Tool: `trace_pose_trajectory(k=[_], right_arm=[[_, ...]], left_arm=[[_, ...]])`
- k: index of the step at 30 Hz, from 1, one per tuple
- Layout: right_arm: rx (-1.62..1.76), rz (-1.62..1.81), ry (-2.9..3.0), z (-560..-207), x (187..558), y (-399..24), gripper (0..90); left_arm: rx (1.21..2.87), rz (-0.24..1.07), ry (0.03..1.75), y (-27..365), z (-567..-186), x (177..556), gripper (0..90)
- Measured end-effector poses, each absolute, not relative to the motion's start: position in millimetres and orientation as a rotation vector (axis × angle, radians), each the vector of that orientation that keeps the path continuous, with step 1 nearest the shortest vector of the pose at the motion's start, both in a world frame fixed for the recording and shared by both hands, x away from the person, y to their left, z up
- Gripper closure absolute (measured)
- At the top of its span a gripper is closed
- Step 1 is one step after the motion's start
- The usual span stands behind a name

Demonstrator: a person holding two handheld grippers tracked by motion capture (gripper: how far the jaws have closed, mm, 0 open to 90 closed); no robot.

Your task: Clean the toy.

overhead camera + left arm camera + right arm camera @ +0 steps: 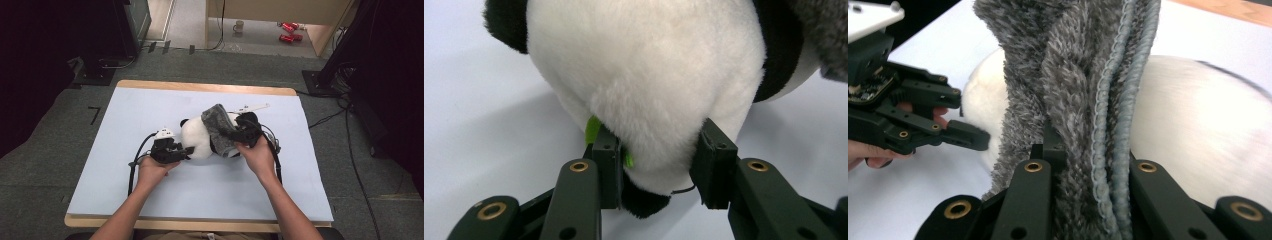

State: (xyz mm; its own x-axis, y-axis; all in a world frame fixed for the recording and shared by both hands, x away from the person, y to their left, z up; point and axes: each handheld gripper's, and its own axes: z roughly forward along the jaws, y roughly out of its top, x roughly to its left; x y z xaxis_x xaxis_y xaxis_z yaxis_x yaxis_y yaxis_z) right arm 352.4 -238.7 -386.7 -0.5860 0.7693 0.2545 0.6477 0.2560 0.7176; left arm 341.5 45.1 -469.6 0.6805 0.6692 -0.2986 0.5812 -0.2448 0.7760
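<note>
**Panda Held While Grey Cloth Goes Over It**

The left gripper [186, 151] is clenching the plush panda [197, 137] at table [125, 175] centre. At its three o'clock, the right gripper [234, 131] is gripping the fuzzy grey cloth [218, 127] that is draping over the panda.

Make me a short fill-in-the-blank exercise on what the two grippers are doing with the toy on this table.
1. The left gripper is clamped on the plush ____, a black and white toy.
2. The right gripper is shut on a fuzzy ____ garment pulled over the toy's body.
3. The toy lies on a pale ____ mat that covers the table.

Missing words: panda; grey; blue
</note>
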Motion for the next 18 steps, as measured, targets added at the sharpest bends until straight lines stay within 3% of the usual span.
trace_pose_trajectory(k=[18], right_arm=[[1.533, 1.193, 2.151, -389, 348, -308, 79.1]], left_arm=[[1.905, 0.077, 0.989, 45, -469, 356, 61.4]])
